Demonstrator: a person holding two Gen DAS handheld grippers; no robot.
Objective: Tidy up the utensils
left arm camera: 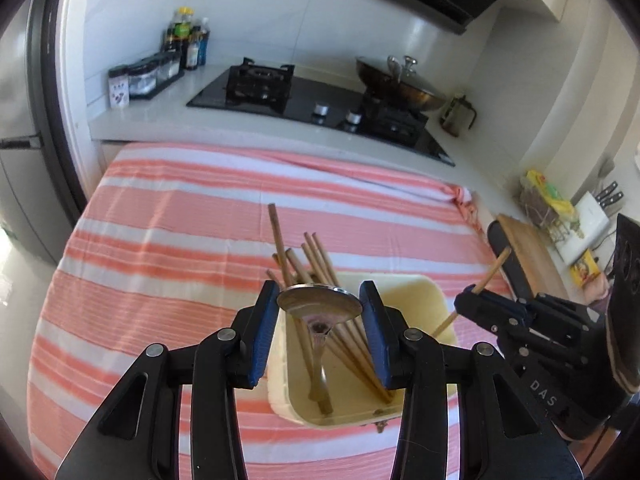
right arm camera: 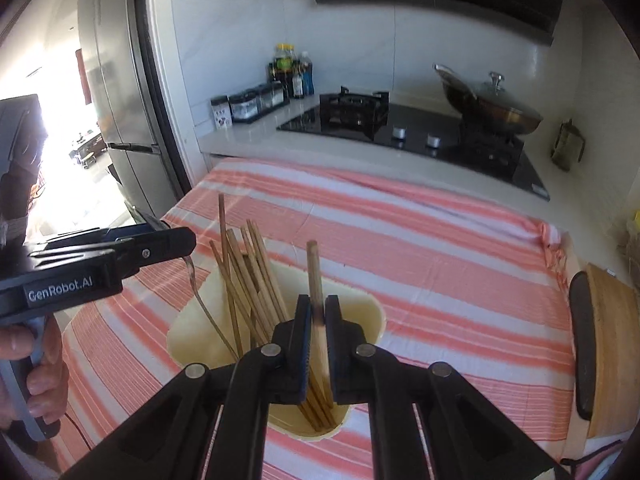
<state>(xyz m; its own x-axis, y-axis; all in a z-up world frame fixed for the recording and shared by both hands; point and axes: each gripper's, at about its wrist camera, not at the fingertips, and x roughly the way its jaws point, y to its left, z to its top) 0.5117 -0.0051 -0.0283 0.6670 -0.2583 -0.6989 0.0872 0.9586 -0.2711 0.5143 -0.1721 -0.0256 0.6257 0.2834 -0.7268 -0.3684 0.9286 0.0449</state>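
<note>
Both claws are working over the cream holder on the striped cloth: left gripper is pinching a spoon by its bowl, handle dipping inside; right gripper is clamping one chopstick above the bundle. Loading looks underway; next, each should lower and release gently.

A home kitchen: gas hob, lidded wok (glass lid), condiment bottles, refrigerator.
</note>
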